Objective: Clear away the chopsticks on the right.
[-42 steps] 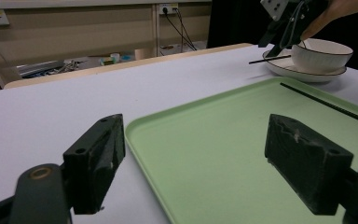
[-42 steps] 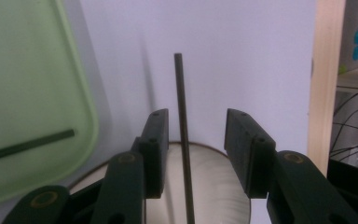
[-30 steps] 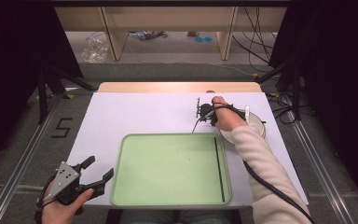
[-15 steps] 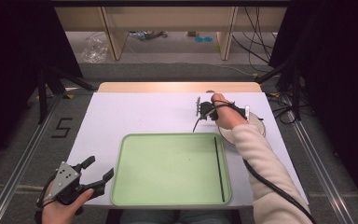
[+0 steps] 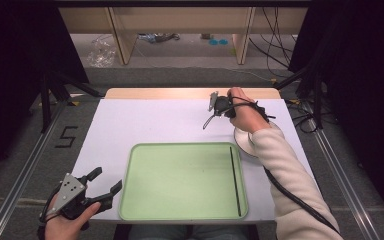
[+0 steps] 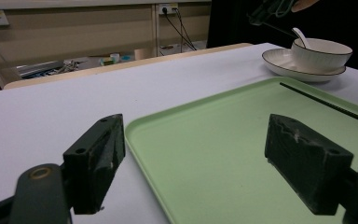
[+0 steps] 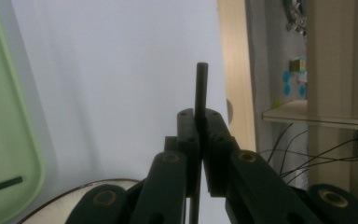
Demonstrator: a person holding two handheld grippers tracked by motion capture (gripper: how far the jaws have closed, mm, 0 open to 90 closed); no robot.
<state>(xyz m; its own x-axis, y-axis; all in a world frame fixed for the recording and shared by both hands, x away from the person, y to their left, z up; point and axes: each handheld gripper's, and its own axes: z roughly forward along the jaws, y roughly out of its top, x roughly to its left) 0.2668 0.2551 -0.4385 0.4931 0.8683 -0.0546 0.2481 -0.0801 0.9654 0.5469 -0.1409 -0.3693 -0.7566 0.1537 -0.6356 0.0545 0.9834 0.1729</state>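
Chopstick (image 7: 201,93): thin black stick, upper right of centre in the high view, lifted off the table beside the plate (image 5: 243,142).
Handling: judged light, stiff and slippery; pinch it near mid-length so it cannot swivel.
Right gripper (image 5: 214,111): clenched on the chopstick.
Second chopstick (image 5: 234,180): lies along the green tray (image 5: 180,215)'s right side.
Left gripper (image 5: 102,186): jaws spread, holding nothing, lower left.
Left gripper view: shows a bowl (image 6: 321,53) with spoon (image 6: 301,36) on the plate; in the high view the sleeve covers them.

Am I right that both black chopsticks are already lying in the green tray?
Not quite. One black chopstick lies in the green tray; the other chopstick is clamped in the right gripper, as the right gripper view shows.
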